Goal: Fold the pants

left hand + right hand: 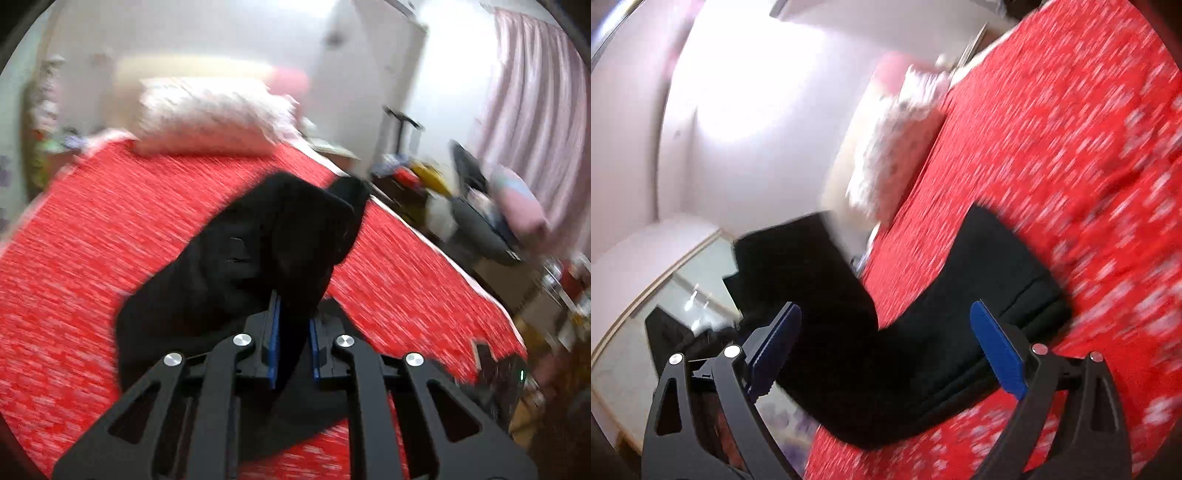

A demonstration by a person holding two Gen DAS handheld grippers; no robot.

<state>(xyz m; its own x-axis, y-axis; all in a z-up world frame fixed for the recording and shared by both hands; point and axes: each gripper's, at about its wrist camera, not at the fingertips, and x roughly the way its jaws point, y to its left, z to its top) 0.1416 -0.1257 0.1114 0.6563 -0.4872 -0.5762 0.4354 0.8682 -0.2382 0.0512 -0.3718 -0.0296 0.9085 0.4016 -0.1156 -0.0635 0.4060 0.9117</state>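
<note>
Left tongs (293, 325) clamp black pants (258, 236) on the red bedspread (110, 221); right tongs (886, 332) gape apart above them, pillow (210, 118) beyond.

One black pants (258, 236), one white pillow (210, 118), one red bedspread (92, 229), two claws

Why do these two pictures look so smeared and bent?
Left wrist view: motion blur streaks the red bedspread and pillow, while the left gripper stays sharp on the black pants. Right wrist view: blur too, wall glared white, fisheye-curved edges, right gripper sharp.
</note>
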